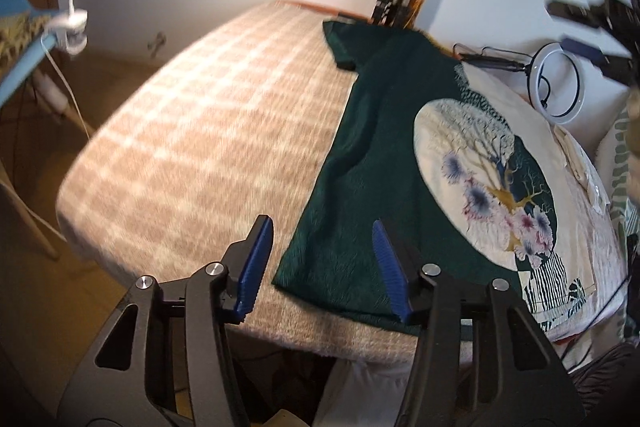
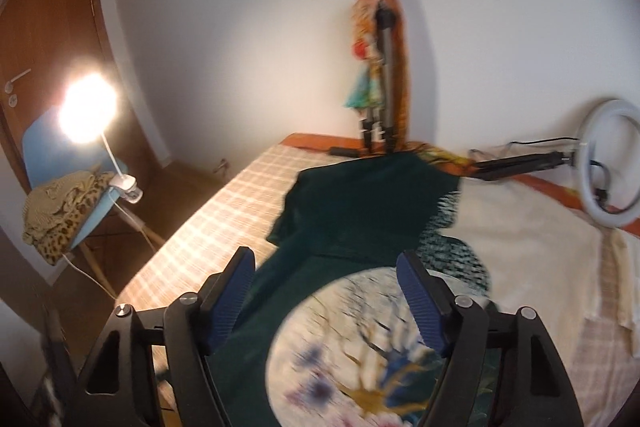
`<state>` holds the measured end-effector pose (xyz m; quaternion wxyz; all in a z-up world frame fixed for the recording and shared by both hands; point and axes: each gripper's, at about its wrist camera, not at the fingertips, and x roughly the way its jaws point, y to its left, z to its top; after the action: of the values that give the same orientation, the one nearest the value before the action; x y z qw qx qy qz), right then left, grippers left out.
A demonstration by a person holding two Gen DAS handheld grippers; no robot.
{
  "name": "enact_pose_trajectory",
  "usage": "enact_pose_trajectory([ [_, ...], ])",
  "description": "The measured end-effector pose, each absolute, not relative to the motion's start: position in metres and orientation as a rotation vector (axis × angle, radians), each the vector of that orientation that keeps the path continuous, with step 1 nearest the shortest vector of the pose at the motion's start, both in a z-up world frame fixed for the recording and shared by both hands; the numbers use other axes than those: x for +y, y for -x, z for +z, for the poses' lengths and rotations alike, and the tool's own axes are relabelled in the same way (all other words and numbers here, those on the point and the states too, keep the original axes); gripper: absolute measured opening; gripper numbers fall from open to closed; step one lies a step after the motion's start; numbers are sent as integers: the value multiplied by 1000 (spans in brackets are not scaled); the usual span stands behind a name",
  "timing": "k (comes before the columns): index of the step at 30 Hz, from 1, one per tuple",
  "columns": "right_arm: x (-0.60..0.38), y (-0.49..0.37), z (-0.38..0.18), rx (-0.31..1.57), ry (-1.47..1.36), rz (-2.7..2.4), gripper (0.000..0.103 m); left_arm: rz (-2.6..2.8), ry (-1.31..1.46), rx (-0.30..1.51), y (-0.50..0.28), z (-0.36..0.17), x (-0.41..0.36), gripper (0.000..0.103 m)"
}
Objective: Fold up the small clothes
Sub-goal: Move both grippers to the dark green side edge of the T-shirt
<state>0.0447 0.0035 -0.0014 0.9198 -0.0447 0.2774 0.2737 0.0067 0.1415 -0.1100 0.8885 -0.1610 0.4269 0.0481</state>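
A dark green T-shirt point(image 1: 372, 155) with a round cream tree-and-flower print lies flat on the checked beige blanket point(image 1: 208, 131). Its near hem lies near the bed's front edge. My left gripper point(image 1: 322, 239) is open and empty, hovering over the shirt's near left corner. In the right wrist view the same shirt point(image 2: 360, 211) lies below, with the far part folded over. My right gripper point(image 2: 326, 275) is open and empty above the print point(image 2: 352, 359). The right gripper also shows blurred at the upper right of the left wrist view point(image 1: 592, 31).
A ring light point(image 2: 612, 163) on a black arm lies at the bed's far right. A doll and tripod point(image 2: 378, 75) lean on the wall. A blue chair point(image 2: 72, 195) with leopard-print cloth and a clip lamp point(image 2: 88, 109) stands left. Cream cloth point(image 2: 540, 255) lies right of the shirt.
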Motion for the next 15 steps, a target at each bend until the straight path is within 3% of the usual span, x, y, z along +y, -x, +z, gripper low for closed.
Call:
enact_pose_trajectory([
  [8,75,-113,-5,670,92,621,71,156,362,933,-14,-131,149,48],
  [15,138,-172,-21,744,102,634,68,142,375,969,-22,-144,153,37],
])
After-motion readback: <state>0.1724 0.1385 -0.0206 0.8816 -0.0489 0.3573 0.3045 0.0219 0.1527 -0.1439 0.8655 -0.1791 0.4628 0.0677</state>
